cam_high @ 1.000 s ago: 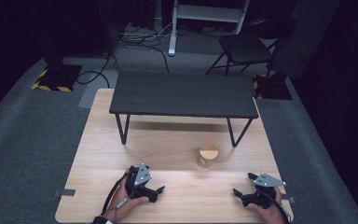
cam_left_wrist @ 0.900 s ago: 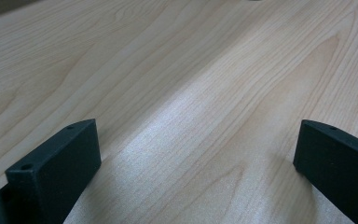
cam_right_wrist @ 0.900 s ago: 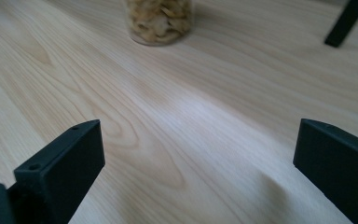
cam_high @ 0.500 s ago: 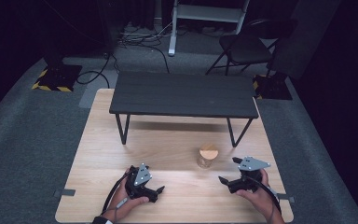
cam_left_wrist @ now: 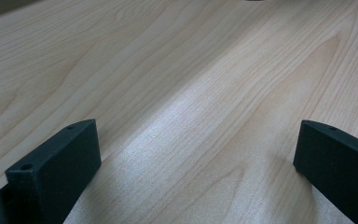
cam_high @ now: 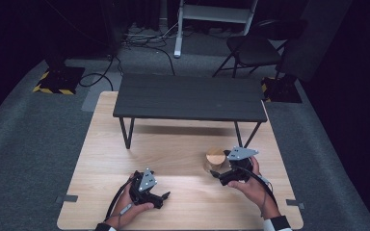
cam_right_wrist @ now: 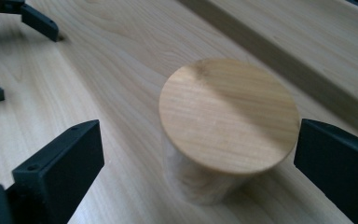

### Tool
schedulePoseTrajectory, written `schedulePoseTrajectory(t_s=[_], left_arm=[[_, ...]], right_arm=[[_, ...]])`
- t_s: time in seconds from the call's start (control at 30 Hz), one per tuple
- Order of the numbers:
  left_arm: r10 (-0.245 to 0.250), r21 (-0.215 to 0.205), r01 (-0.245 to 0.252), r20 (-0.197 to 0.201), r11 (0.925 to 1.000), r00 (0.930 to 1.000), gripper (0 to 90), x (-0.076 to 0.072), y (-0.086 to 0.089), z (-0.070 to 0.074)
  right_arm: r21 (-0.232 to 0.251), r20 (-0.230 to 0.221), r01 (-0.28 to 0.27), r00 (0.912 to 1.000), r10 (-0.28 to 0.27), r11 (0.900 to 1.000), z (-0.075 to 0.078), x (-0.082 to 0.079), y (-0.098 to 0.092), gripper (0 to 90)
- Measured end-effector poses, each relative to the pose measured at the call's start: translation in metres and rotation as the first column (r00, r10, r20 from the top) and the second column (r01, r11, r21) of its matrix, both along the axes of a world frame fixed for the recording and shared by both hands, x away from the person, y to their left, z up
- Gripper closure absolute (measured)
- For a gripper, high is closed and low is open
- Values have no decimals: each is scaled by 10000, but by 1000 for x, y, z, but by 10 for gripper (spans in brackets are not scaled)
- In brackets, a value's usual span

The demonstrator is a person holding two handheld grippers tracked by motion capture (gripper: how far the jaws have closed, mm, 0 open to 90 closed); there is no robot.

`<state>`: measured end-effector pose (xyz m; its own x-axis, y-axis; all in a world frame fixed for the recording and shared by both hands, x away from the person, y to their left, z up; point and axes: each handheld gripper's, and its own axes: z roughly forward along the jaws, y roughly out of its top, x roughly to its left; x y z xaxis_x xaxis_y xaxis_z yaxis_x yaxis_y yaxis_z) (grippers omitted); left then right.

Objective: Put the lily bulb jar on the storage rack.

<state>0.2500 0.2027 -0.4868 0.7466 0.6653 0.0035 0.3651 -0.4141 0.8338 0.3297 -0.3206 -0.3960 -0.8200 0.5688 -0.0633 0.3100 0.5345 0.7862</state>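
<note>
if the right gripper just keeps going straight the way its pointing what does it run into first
Most likely the jar with the wooden lid. In the right gripper view it stands upright just ahead of the right gripper, between its open jaws, nearer one of them. Depth is hard to judge, but nothing lies in between on the table.

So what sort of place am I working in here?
Probably a studio or lab recording area, not a home. A light wooden tabletop sits on grey carpet, dark surroundings, with loose cables on the floor, a black folding chair and a black-and-yellow striped stand base behind it.
</note>
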Motion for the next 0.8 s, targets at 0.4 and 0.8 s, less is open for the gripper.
schedulePoseTrajectory(t_s=[0.4,0.8], left_arm=[[8,-6,-8,2,10000,10000,5,0,0,0],[23,0,-23,10,10000,10000,5,0,0,0]], right_arm=[[-565,-122,283,9995,-290,9980,-5,20,22,13],[-552,-293,365,9988,-382,9978,-20,30,35,226]])
